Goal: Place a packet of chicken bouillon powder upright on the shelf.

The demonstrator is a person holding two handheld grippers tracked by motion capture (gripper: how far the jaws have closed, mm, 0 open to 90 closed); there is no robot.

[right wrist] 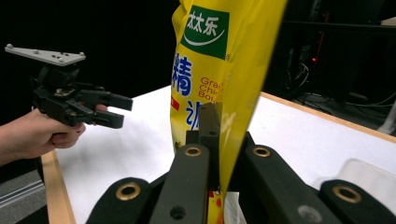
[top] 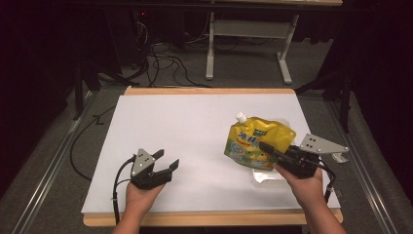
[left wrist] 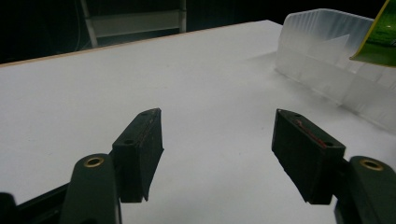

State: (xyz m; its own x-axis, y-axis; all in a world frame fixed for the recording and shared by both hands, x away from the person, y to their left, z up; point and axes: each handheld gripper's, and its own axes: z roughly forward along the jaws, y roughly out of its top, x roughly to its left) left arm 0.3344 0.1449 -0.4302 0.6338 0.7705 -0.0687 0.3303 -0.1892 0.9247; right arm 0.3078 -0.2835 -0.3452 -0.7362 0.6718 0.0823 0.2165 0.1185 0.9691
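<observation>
A yellow spouted pouch (top: 255,139) with a white cap and printed label hangs above the right half of the white table (top: 195,122). My right gripper (top: 263,146) is shut on its lower right edge; in the right gripper view the jaws (right wrist: 215,122) pinch the pouch (right wrist: 219,56), which stands upright. My left gripper (top: 168,159) is open at the front left, just above the table, with nothing between its fingers (left wrist: 140,149). It also appears in the right gripper view as the left gripper (right wrist: 121,112), held in a hand.
A clear plastic container (top: 265,178) sits on the table below the pouch, and appears as the container (left wrist: 327,65) at the right of the left gripper view. Beyond the far edge are table legs (top: 210,48) and floor cables (top: 160,63).
</observation>
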